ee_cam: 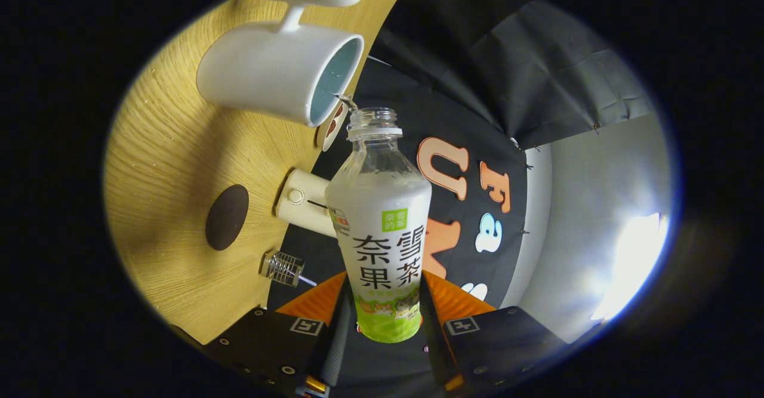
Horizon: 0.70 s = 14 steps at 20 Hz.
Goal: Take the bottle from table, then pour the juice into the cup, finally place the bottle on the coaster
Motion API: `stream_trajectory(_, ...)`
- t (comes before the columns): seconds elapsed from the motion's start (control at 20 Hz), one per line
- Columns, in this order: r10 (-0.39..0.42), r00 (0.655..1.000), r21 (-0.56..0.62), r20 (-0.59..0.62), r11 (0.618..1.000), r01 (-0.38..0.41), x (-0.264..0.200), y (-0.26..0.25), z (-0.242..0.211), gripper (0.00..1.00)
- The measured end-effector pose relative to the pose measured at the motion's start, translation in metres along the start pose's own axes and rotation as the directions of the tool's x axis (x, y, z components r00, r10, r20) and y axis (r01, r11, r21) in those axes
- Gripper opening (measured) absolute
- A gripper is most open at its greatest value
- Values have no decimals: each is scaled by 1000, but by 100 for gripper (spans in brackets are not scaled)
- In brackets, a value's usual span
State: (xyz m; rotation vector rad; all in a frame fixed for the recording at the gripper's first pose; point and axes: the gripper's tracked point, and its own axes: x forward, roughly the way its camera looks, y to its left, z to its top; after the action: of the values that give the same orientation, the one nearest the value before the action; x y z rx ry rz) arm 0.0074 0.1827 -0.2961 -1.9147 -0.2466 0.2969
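My gripper (385,305) is shut on the bottle (382,219), a clear plastic bottle with a white and green label and no cap. Both fingers press on its lower body. The whole view is rolled, so the wooden table (173,165) stands on edge beside the bottle. The bottle's open mouth sits close to the rim of the white cup (280,73), which has a pale blue inside and a handle. No liquid stream is visible. The dark round coaster (227,217) lies on the table, beyond the fingers and apart from the cup.
A cream box with a round button (304,201) stands at the table's back edge, behind the bottle. A small wire whisk-like object (285,268) lies near the coaster. Black cloth wall and a grey wall with a bright glare (632,261) lie beyond.
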Motion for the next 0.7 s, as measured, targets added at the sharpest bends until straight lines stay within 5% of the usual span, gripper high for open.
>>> stream_trajectory(0.7, -49, 996, -88, 74, 995, 55, -1, -10, 11, 59)
